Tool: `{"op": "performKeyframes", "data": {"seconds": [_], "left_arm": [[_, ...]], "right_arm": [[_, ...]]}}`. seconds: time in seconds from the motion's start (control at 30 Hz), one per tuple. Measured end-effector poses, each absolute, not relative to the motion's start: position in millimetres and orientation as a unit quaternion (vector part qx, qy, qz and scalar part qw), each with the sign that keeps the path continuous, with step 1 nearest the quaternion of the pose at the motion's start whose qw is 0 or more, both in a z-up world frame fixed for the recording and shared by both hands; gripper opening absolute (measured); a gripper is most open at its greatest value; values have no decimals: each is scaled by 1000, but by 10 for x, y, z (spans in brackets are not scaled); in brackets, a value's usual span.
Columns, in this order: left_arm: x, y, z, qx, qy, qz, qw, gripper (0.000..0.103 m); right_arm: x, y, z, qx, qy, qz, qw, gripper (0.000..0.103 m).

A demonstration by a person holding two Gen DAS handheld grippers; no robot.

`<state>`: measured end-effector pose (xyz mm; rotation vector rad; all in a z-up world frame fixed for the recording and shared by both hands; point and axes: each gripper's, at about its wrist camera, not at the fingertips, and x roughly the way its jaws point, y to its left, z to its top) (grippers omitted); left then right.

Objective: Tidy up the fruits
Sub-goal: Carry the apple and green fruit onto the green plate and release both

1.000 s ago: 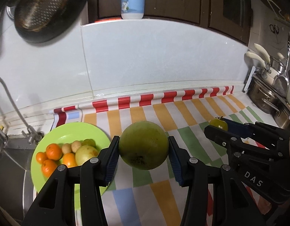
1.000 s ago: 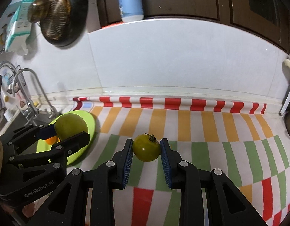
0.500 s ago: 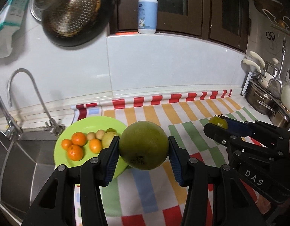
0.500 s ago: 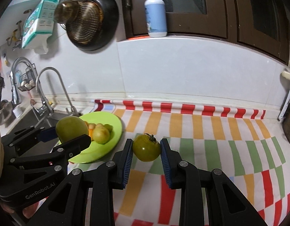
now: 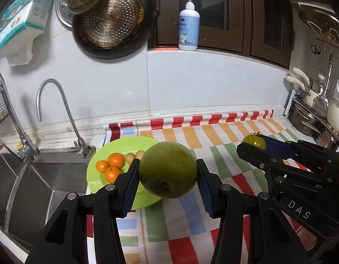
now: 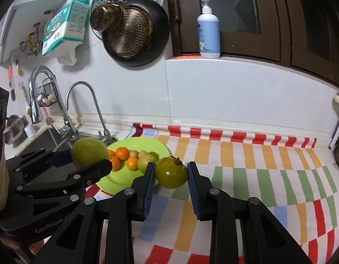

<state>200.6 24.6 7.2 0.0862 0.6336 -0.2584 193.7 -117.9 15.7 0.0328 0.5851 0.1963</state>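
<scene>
Striped tablecloth [image 5: 222, 151] spread across the counter; sink [image 5: 30, 184] at far left, sunk below counter level. Compared with a second ago: both grippers raised and drawn back from the wall, more of the wall, the hanging pans and the tap now in view, green plate [image 5: 96, 167] shifted from close at lower left to mid-scene.

Green plate at the left end of the cloth, beside the sink, carrying the oranges [image 5: 112, 165] and several small pale fruits [image 6: 145, 160].

Left gripper [image 5: 168, 173] clamped on the large green fruit [image 5: 168, 172], held in the air, in this view overlapping the plate's right edge. Grip unchanged throughout.

Right gripper [image 6: 171, 173] clamped on the small green tomato [image 6: 171, 172], stem up, in the air just right of the plate. Grip likewise unchanged.

Implication: both fruits lifted clear of the cloth and carried. Judged as transport stage only; neither fruit set down yet. Likely next: lowering onto a free patch of plate, avoiding the fruit already there.
</scene>
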Motion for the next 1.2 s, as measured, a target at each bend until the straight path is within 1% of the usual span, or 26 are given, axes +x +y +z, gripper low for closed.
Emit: {"op": "performKeyframes", "data": {"seconds": [0.6, 1.2], "left_arm": [[2218, 812, -89, 42, 326, -110, 938, 49], [2704, 992, -554, 26, 360, -120, 925, 49]], "right_arm": [[2233, -600, 0, 11, 298, 131, 945, 30], [2837, -384, -422, -11, 345, 154, 926, 30]]}}
